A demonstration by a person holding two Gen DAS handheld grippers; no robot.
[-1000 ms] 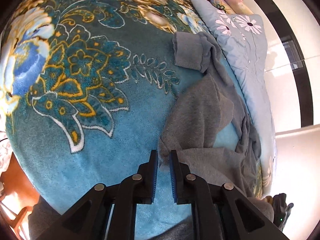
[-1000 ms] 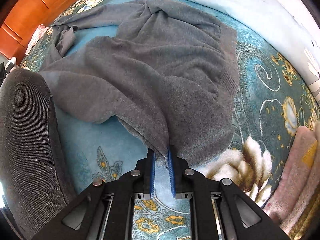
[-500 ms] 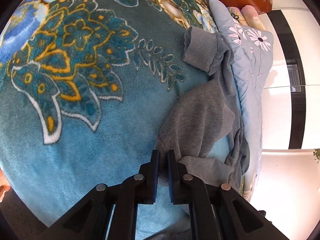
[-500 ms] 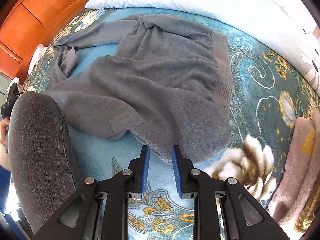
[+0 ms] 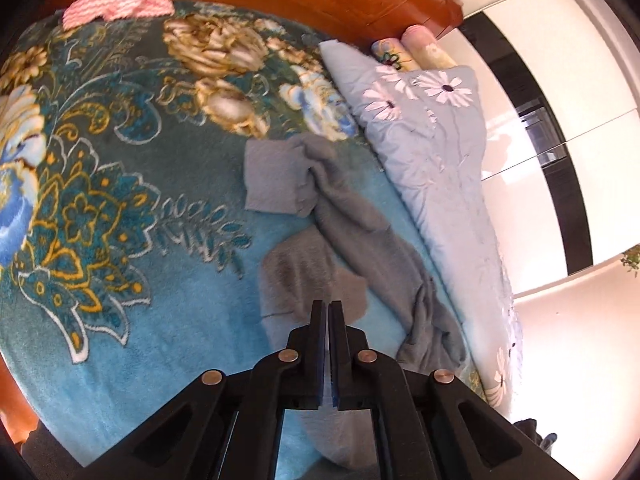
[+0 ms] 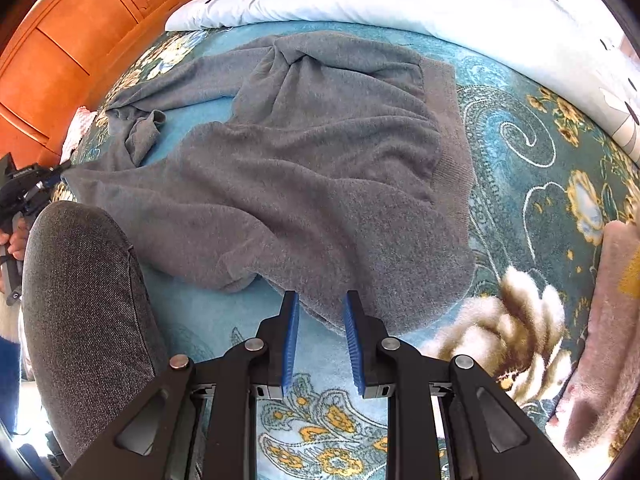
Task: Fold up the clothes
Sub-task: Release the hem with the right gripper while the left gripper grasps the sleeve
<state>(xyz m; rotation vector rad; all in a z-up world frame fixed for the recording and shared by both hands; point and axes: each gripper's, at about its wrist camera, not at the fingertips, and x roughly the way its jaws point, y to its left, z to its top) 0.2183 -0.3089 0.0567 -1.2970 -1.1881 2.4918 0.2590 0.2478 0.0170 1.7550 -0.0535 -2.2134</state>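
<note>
Tongs in the left hand (image 5: 328, 312) are pinched nearly together, and seen from the right wrist they sit at the sweater's far corner, where the knit is drawn to a point at their tip; so they look to be clenched on that cloth, though the left wrist view itself does not show fabric between the pads clearly. The right tongs (image 6: 319, 312) stand spread apart, grasping nothing, their blue pads (image 6: 290, 336) straddling the near edge of the grey sweater (image 6: 312, 168) just above the bed's floral blanket (image 6: 540, 184).

The sweater lies spread but rumpled on the blanket, its ribbed hem (image 6: 452, 148) toward the right and one sleeve (image 5: 360, 216) trailing off toward the pale quilt (image 5: 432, 148), cuff turned over on itself. A knee in dark trousers (image 6: 84, 300) presses in beside it.

By my reading, the work is at the laying-out stage: the garment is being squared before any fold is made. Next, the right tongs need to close on the near edge or move to a proper corner, then both hands should draw apart to pull the body flat. That stray sleeve wants straightening too, or it will bunch inside the first fold.
</note>
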